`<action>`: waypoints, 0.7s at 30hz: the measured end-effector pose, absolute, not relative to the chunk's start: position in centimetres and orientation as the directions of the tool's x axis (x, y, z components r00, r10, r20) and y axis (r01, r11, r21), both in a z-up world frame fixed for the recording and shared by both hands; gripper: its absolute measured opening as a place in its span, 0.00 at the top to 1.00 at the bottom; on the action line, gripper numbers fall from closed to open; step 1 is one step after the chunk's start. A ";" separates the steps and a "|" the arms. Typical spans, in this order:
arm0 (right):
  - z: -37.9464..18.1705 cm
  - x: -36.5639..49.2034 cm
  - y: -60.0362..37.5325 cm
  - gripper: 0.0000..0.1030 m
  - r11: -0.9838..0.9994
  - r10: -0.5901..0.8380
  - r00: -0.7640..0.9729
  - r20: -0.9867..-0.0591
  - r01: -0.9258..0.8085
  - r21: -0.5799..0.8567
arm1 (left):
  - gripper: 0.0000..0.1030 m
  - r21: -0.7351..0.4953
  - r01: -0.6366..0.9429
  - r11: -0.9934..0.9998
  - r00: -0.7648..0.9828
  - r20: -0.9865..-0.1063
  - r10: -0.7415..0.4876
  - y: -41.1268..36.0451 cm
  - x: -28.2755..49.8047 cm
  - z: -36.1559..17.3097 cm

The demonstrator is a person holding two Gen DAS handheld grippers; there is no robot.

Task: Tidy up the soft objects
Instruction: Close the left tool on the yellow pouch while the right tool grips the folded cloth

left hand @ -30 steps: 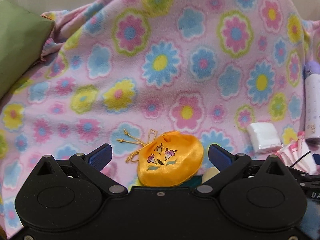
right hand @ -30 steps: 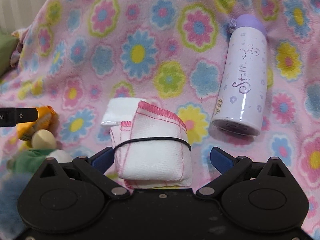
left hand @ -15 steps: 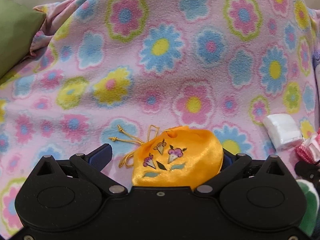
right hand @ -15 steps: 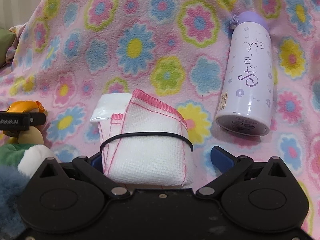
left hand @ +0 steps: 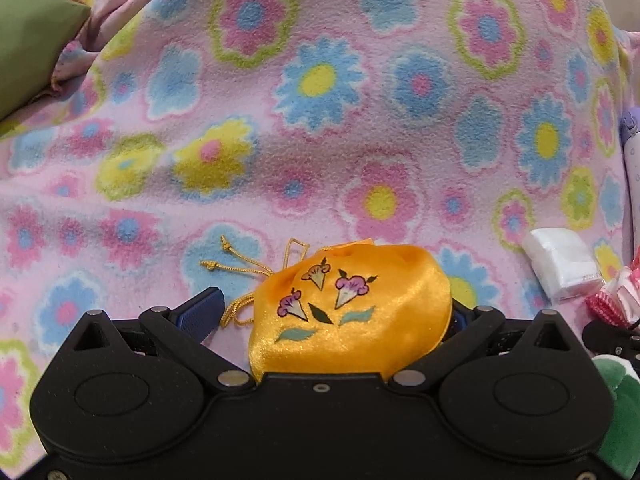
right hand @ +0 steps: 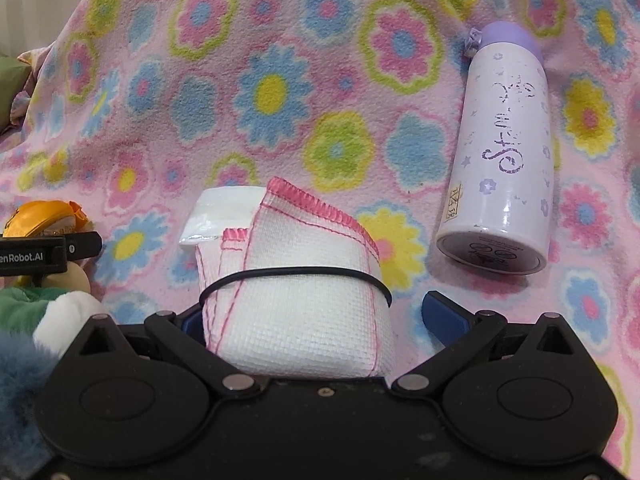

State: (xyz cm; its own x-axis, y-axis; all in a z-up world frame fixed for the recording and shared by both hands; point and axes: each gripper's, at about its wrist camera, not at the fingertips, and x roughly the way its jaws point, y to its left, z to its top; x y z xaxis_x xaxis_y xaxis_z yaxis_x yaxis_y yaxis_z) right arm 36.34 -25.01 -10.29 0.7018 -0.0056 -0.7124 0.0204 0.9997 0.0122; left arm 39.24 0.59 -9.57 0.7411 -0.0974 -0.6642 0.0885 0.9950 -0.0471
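Note:
An orange satin pouch [left hand: 352, 312] with flower print and gold cord lies on the flowered blanket [left hand: 320, 120], deep between the fingers of my left gripper [left hand: 332, 312]. The jaws stand wide and the pouch leans against the right one. A rolled white cloth [right hand: 296, 300] with pink stitching and a black band sits between the fingers of my right gripper [right hand: 320, 316], against the left finger, with a gap to the right one. Both grippers are open.
A purple-capped white bottle [right hand: 504, 160] lies on the blanket at the right. A small white packet [left hand: 560, 260] lies behind the cloth. A green and white plush toy [right hand: 44, 308] and blue fur [right hand: 16, 364] lie at the left. A green cushion [left hand: 32, 28] lies at far left.
Both grippers moved forward, so the pouch and the rolled cloth now sit deeper between their fingers. The fingers stayed wide apart.

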 end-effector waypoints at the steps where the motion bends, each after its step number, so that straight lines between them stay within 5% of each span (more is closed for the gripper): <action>1: -10.3 36.3 -25.0 0.00 1.000 -0.005 0.702 -0.712 0.020 0.013 | 0.02 -0.045 0.089 0.995 0.741 -0.665 -0.096 0.4 39.2 -9.6; 21: -10.2 36.3 -25.2 0.00 1.000 -0.003 0.705 -0.709 0.021 0.017 | 0.02 -0.046 0.087 0.995 0.744 -0.661 -0.096 0.3 39.0 -9.4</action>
State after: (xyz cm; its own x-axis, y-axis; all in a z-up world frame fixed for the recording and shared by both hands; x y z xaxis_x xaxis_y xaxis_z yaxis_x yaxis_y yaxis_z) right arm 36.28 -25.16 -10.24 0.7051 -0.0028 -0.7091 0.0211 0.9996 0.0171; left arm 38.98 0.31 -9.45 0.7442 -0.0960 -0.6610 0.0874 0.9951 -0.0462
